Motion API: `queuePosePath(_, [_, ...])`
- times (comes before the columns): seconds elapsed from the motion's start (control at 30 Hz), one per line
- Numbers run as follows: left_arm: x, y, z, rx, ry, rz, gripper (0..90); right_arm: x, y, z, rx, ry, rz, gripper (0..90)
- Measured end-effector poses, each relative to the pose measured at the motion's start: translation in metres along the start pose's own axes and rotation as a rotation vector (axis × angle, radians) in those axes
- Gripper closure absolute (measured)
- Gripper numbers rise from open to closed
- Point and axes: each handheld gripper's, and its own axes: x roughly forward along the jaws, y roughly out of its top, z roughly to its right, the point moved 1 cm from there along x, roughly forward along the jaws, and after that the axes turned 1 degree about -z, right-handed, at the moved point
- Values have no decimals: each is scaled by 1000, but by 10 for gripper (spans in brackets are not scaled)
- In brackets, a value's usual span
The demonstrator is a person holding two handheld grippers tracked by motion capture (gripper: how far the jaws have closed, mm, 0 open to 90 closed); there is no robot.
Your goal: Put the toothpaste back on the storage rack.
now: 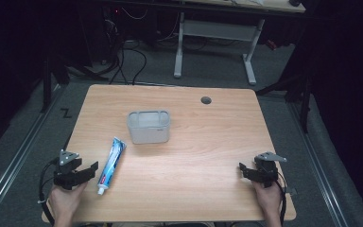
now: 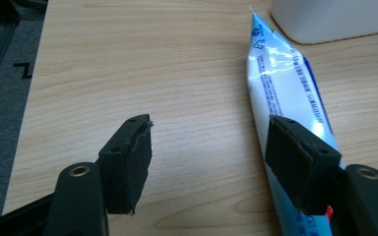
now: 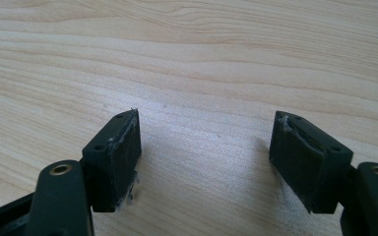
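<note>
Left claw [image 2: 206, 164] agape, blue-white toothpaste tube [image 2: 288, 83] flat

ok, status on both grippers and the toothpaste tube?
Left gripper open beside toothpaste tube, nothing gripped. Right gripper open over bare table. Tube lies flat, near grey bin. Nothing in the way.

Lit tabletop, dark surroundings, slight softness

The right gripper [image 3: 204, 162] hung low over the table [image 3: 192, 59], its two black jaws spread wide apart, nothing between them but pale wood grain running across bare tabletop.
</note>
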Motion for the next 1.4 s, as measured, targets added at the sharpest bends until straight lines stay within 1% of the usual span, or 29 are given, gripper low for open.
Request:
queuePosePath(0.07, [-2,1,3,6,-4,4,352,0,0,0,0,0,0,279])
queuePosePath(0.1, [-3,2,7,13,-9,7,354,0,0,0,0,0,0,279])
queuePosePath(0.13, [-3,2,7,13,-9,7,354,0,0,0,0,0,0,279])
queuePosePath(0.17, [-4,3,10,16,-19,2,354,0,0,0,0,0,0,279])
queuePosePath(0.27, [-5,5,15,32,-18,-9,354,0,0,0,1,0,0,279])
queuePosePath(0.37, [-5,7,18,31,-29,-16,352,0,0,0,-1,0,0,279])
queuePosePath(0.43, [-5,9,22,40,-33,-17,351,0,0,0,-1,1,0,279])
queuePosePath(0.53, [-5,11,28,54,-43,-23,347,0,0,0,-3,1,1,279])
queuePosePath(0.77, [-3,20,42,97,-49,-36,331,0,0,0,-1,2,0,279])
queuePosePath(0.9, [1,24,52,122,-55,-55,327,0,0,0,-1,2,1,278])
queuePosePath(0.93, [2,25,54,132,-51,-66,327,0,0,0,-1,1,0,278])
queuePosePath(1.0, [6,27,58,141,-49,-78,326,0,0,0,-1,2,0,279])
queuePosePath(1.13, [9,31,65,156,-48,-90,325,0,0,0,1,3,0,278])
queuePosePath(1.3, [15,36,72,198,-19,-125,330,0,0,0,-2,3,1,278])
queuePosePath(1.33, [16,37,72,200,-16,-132,330,0,0,0,-3,3,1,278])
queuePosePath(1.4, [19,40,73,191,-10,-144,332,0,0,0,-2,3,1,278])
